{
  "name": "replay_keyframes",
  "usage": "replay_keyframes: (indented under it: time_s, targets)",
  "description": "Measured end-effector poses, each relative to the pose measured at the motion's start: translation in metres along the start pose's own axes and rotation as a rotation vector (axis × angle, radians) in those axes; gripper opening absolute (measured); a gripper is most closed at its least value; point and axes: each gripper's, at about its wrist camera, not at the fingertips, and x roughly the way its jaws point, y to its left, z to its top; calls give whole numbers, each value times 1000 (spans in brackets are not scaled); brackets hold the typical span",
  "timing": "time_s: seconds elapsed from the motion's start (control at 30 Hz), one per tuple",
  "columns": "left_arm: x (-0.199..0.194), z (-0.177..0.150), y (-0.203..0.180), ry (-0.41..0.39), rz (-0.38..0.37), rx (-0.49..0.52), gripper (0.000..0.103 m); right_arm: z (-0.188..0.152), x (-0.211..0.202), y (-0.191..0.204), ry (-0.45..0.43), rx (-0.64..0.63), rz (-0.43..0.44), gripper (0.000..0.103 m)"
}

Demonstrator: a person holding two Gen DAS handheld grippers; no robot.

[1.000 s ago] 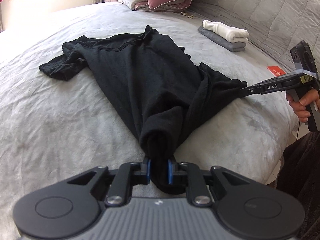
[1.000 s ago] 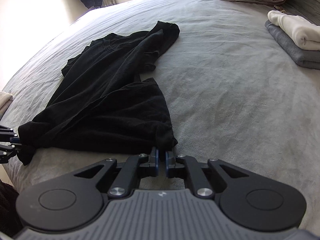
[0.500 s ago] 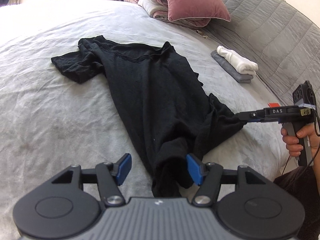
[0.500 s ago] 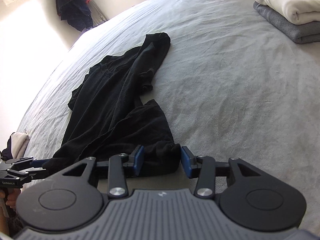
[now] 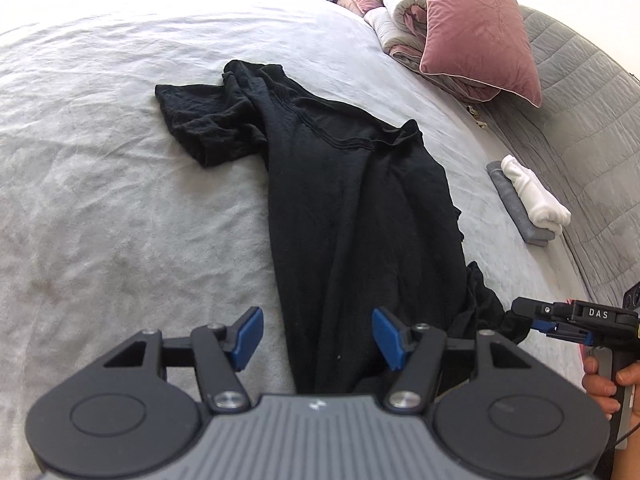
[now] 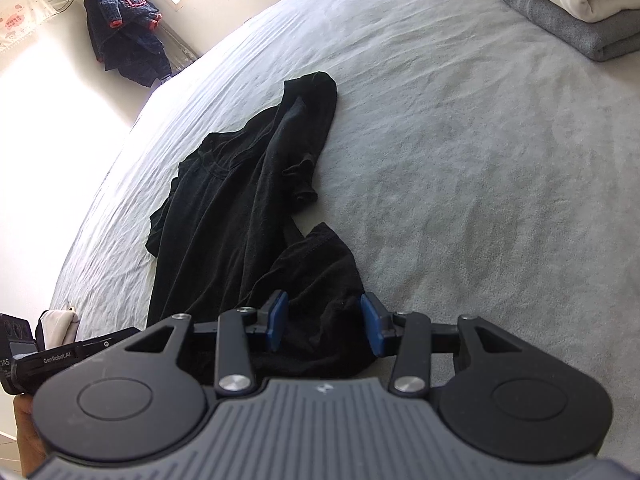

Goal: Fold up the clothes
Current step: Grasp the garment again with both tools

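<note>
My left gripper point(image 5: 318, 338) sits nearest, jaws spread wide, having just been opening. The hem end of the black T-shirt point(image 5: 352, 216) lies between the blue pads point(image 5: 248, 336) but nearer the right-hand one; neither pad presses on it, so nothing is held.

My right gripper point(image 6: 324, 326) is also spread, though narrower, and it too has just been opening. A bunched corner of the black T-shirt point(image 6: 248, 208) lies loose in the gap, close to both pads; I see no pinch. In the left wrist view the right gripper point(image 5: 560, 322) shows at the right edge, its tip at the shirt's lower corner, with a hand point(image 5: 608, 380) on its handle. In the right wrist view the left gripper's body shows at the lower left; its fingertips are hidden.

The shirt lies rumpled on the grey bedspread point(image 5: 120, 220), running lengthways away from me, the collar at the far end and one sleeve point(image 5: 208, 128) spread out to the left.

Further right, well apart from the shirt, a folded white garment point(image 5: 534, 194) lies on a folded grey one point(image 5: 516, 210). Beyond these, a pink cushion point(image 5: 480, 28) leans on a folded quilt point(image 5: 404, 12) at the quilted headboard point(image 5: 580, 120). In the right wrist view, dark clothes point(image 6: 124, 36) hang by the far wall under a bright window.
</note>
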Motion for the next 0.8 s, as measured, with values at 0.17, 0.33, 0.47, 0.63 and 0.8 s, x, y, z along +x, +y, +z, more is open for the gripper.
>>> replay_keyframes:
  time_s: [0.17, 0.33, 0.47, 0.63, 0.8]
  targets:
    - [17, 9, 0, 3, 3, -86, 62, 8, 2, 5, -16, 31, 7, 45]
    - [31, 17, 3, -27, 15, -187, 60, 18, 7, 6, -31, 82, 17, 45]
    - [39, 24, 6, -84, 26, -250, 60, 27, 18, 0, -32, 159, 21, 45]
    - [48, 30, 11, -163, 45, -304, 58, 38, 37, -17, -35, 302, 25, 45]
    - [56, 35, 16, -223, 29, -364, 57, 44, 60, -27, -50, 405, 43, 45]
